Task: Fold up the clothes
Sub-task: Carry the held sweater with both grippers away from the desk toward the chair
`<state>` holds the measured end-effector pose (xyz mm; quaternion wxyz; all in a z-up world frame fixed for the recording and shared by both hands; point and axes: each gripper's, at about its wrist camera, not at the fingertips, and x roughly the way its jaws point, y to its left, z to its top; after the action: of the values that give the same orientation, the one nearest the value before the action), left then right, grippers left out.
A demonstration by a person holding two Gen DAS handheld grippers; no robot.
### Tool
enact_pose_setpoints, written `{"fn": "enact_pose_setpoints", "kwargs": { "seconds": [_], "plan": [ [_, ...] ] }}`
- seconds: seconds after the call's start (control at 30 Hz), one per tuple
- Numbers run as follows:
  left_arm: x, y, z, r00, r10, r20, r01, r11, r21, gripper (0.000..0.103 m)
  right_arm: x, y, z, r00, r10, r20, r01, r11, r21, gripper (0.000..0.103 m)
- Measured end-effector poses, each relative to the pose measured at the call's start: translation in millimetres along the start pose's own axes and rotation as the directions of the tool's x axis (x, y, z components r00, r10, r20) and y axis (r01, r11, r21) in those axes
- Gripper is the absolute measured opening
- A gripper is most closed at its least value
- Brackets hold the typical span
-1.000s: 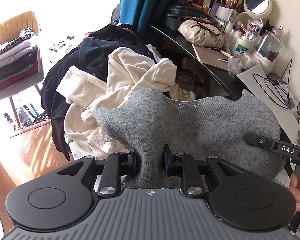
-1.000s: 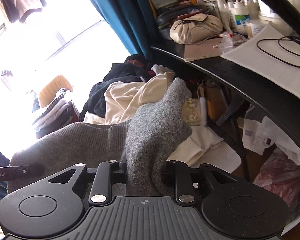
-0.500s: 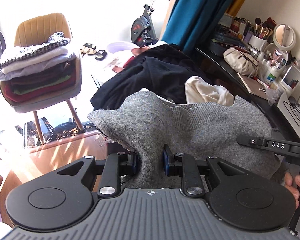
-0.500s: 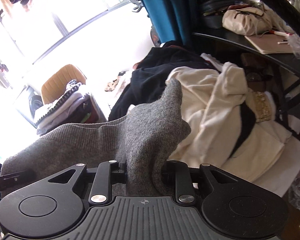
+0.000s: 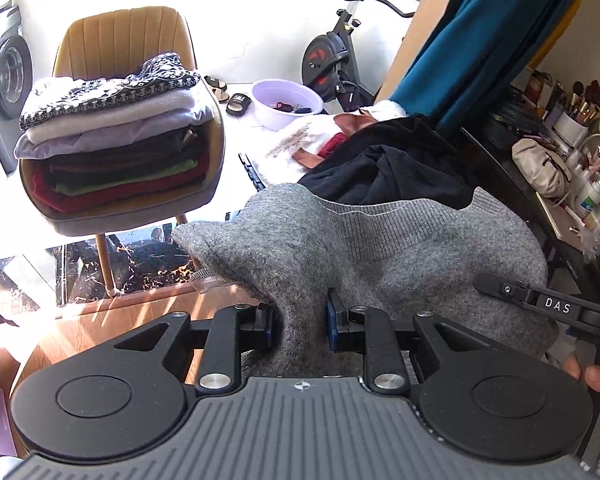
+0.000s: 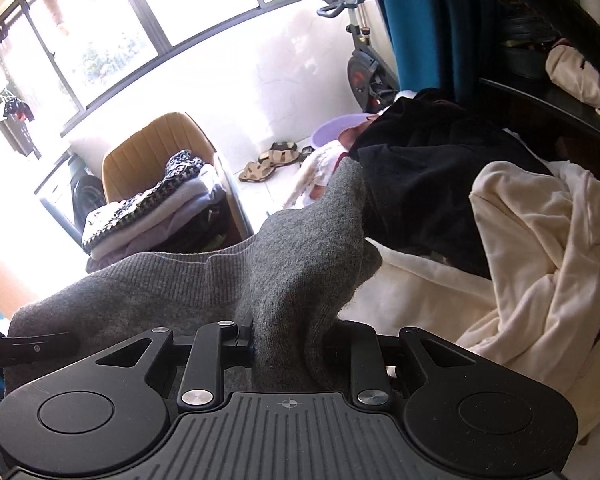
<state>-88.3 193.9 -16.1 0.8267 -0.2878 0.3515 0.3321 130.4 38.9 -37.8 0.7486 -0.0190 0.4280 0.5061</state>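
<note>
A grey knit sweater (image 5: 400,252) hangs stretched between my two grippers, its ribbed hem along the top edge. My left gripper (image 5: 299,322) is shut on one bunched end of it. My right gripper (image 6: 290,340) is shut on the other end of the grey sweater (image 6: 300,264), whose tip stands up past the fingers. In the left wrist view the right gripper's black body (image 5: 548,304) and a hand (image 5: 596,376) show at the right edge. A tan chair (image 5: 120,40) carries a stack of folded clothes (image 5: 112,148).
A heap of black (image 6: 428,168) and cream (image 6: 540,248) garments lies right of the sweater. A cluttered dark desk (image 5: 548,184) runs along the right wall. Behind are a lilac basin (image 5: 288,102), an exercise bike (image 5: 340,52), sandals (image 6: 272,160), a teal curtain (image 5: 480,40) and a washing machine (image 5: 4,68).
Both grippers have swung left with the sweater held between them. The view has turned from the desk and cream pile toward the chair, the stack and the sunlit floor.
</note>
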Motion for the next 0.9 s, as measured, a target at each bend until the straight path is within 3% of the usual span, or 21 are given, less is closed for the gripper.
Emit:
{"fn": "enact_pose_setpoints", "kwargs": {
  "seconds": [0.2,0.3,0.5,0.73,0.9],
  "plan": [
    [35,39,81,0.999,0.043,0.002,-0.043,0.997,-0.065,0.024,84,20,73,0.998,0.062,-0.016,-0.062,0.998,-0.003,0.022],
    [45,53,119,0.997,0.068,0.042,-0.065,0.996,-0.060,0.024,125,40,115,0.995,0.101,-0.016,-0.102,0.993,-0.064,0.022],
    [76,108,168,0.994,0.097,0.049,-0.088,0.984,-0.152,0.024,202,83,176,0.988,0.149,-0.037,-0.153,0.978,-0.141,0.022],
    [112,201,221,0.996,0.067,0.054,-0.055,0.977,-0.204,0.024,287,141,213,0.990,0.123,-0.063,-0.131,0.982,-0.134,0.022],
    [127,280,279,0.998,0.015,0.055,-0.003,0.980,-0.198,0.024,340,204,243,0.997,0.058,-0.058,-0.064,0.992,-0.110,0.022]
  ]
}}
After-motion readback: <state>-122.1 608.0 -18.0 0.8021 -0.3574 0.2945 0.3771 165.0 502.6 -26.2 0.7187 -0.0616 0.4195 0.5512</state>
